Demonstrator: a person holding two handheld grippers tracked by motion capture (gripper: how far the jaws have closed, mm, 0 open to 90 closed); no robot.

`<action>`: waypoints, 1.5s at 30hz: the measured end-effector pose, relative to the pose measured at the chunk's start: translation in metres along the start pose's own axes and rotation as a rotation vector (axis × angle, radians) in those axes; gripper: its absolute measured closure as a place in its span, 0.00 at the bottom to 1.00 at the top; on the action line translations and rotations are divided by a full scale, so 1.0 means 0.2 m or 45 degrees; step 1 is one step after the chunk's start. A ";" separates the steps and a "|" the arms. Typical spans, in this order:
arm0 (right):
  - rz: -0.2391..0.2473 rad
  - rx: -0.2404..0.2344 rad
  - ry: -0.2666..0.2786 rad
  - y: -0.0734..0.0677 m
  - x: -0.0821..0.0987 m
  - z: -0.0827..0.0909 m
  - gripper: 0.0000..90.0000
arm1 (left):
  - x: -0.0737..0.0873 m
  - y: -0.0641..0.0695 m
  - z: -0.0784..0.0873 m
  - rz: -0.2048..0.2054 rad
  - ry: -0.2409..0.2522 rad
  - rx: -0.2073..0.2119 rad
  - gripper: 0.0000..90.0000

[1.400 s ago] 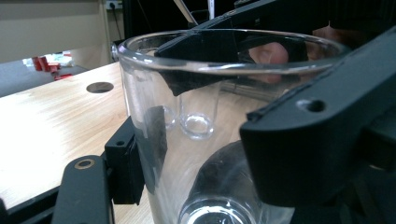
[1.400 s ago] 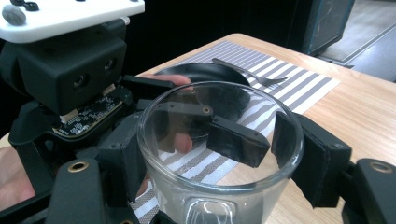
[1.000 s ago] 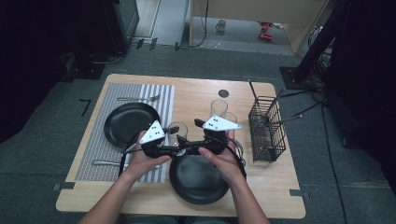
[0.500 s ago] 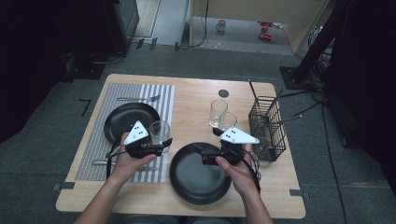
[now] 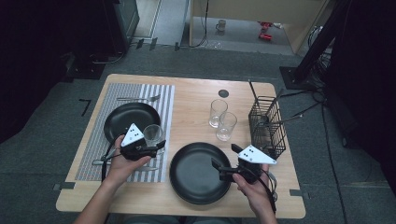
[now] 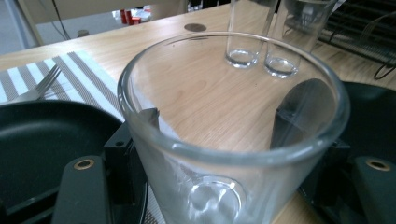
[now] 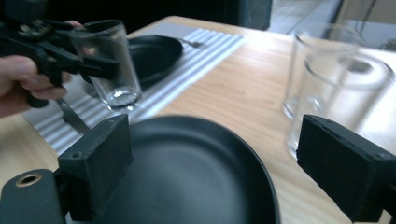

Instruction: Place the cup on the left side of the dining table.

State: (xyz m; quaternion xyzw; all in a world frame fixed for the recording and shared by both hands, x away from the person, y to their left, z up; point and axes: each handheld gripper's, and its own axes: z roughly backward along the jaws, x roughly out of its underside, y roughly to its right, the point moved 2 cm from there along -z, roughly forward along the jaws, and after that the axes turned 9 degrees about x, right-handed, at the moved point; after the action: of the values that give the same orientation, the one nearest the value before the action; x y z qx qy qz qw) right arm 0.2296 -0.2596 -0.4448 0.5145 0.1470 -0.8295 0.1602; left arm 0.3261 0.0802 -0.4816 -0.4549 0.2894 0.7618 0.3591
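My left gripper (image 5: 155, 143) is shut on a clear drinking glass (image 5: 152, 132), upright over the striped placemat (image 5: 161, 100) beside the far black plate (image 5: 126, 119). In the left gripper view both jaws press on the glass (image 6: 196, 154) from either side. The right gripper view shows that glass (image 7: 112, 65) with its base at or just above the mat. My right gripper (image 5: 225, 157) stands open over the right rim of the near black plate (image 5: 196, 175). Nothing sits between its jaws, only the plate (image 7: 196, 182) below.
Two empty glasses (image 5: 217, 112) (image 5: 227, 126) stand together mid-table; both glasses (image 7: 327, 74) appear close on the right in the right gripper view. A black wire basket (image 5: 266, 123) stands at the right. A fork (image 5: 137, 98) lies on the mat's far end, a knife (image 5: 100, 162) by its near end.
My left gripper has carried the glass left from the table's middle onto the placemat. My right gripper has moved right and toward the front edge, away from the two glasses.
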 end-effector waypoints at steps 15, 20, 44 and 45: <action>-0.084 0.119 -0.094 0.16 0.27 0.10 0.14 | 0.06 -0.01 0.01 -0.019 -0.043 -0.051 0.34; -0.106 0.160 -0.116 0.20 0.33 0.11 0.14 | 0.07 -0.01 0.03 -0.042 -0.047 -0.079 0.34; -0.117 0.368 -0.281 0.41 0.48 0.10 0.14 | 0.10 -0.02 0.21 0.046 -0.009 -0.089 0.14; -0.106 0.386 -0.292 0.43 0.49 0.11 0.14 | 0.10 -0.03 0.22 0.052 -0.004 -0.094 0.14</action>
State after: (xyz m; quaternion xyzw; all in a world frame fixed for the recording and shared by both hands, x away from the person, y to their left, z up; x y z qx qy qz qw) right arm 0.2073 -0.3577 -0.5298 0.4282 0.0224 -0.9013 0.0622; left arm 0.3022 0.1229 -0.4820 -0.4609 0.2696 0.7797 0.3270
